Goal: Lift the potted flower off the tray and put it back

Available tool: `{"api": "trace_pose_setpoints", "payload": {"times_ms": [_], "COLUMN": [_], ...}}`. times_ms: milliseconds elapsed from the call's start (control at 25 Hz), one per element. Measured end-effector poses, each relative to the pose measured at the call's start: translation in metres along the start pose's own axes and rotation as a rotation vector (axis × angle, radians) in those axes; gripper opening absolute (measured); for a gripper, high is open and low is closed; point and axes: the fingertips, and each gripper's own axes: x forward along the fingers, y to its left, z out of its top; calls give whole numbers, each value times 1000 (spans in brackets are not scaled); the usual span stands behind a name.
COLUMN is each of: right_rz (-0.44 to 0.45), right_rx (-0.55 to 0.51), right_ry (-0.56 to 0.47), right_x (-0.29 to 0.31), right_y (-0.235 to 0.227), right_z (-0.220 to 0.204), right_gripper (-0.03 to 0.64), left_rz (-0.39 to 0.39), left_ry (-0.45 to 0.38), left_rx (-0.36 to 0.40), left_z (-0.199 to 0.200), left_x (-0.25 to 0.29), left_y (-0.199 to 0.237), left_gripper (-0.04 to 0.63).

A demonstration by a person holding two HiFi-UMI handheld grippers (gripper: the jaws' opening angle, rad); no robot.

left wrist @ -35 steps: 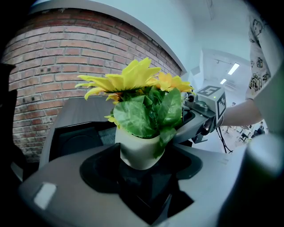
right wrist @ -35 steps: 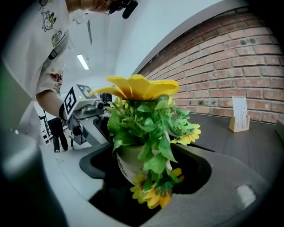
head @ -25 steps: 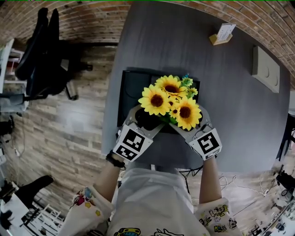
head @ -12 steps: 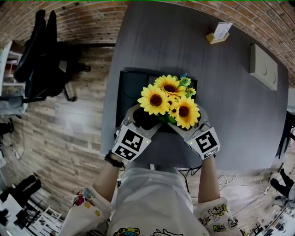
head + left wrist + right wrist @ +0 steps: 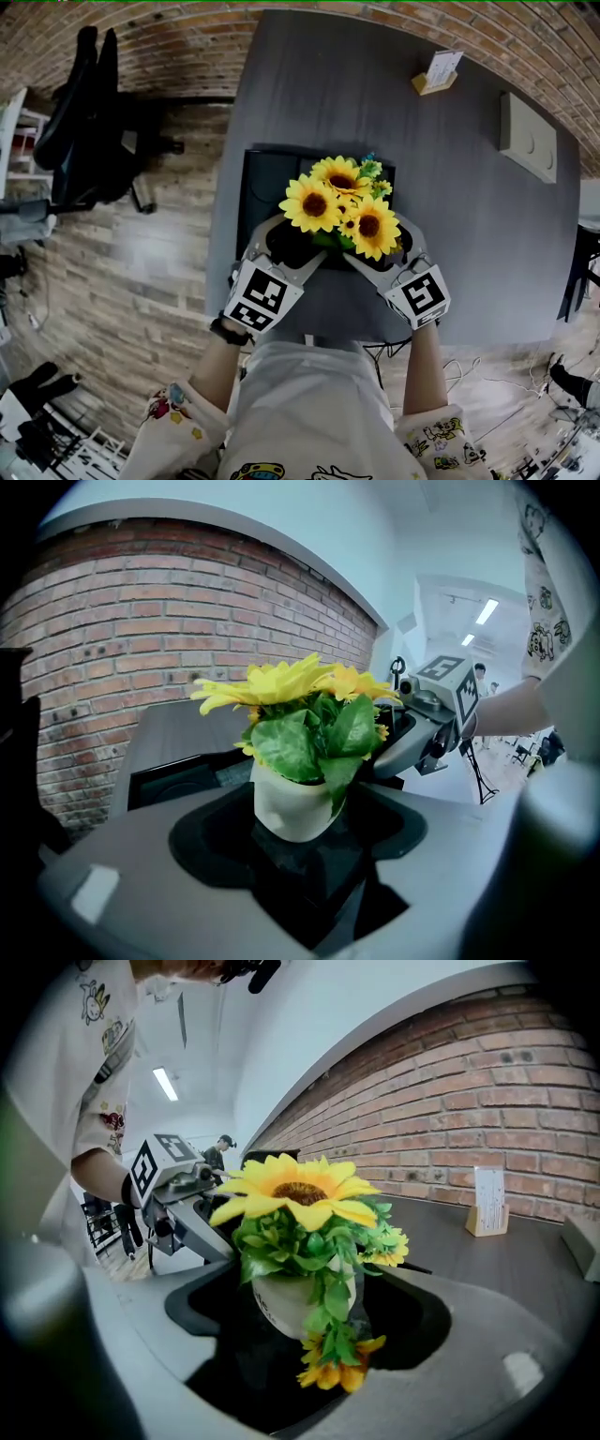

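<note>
Potted flower (image 5: pixel 342 202) between wide jaws of left tool (image 5: pixel 292 246), right tool (image 5: pixel 375 248); ungripped; right just widened.

We find no word or number we can read. The pot (image 5: pixel 281 1305) bears dark letters, mostly hidden by leaves. Print on the card (image 5: pixel 489 1194) is too small. The left cube (image 5: pixel 257 297) and right cube (image 5: pixel 419 295) show square codes only.

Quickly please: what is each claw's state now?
Left claw: open, flower pot between its jaws.
Right claw: open, has just been opening, flower pot between its jaws.
</note>
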Motion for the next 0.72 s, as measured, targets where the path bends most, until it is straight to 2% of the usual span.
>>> {"api": "trace_pose_setpoints", "payload": {"times_ms": [320,720], "right_rz": [-42,-105], "right_rx": [14,-27], "right_ry": [-32,-153], "right_x": [-28,-73], "right_y": [6,20], "right_z": [21,71], "right_gripper": [411,393], "left_rz": [39,81], "left_ry": [-63,-217], "left_rx": [19,43], "left_z": [23,69], "left_x": [-30,-81], "left_y": [-2,-17], "left_gripper": [319,301]}}
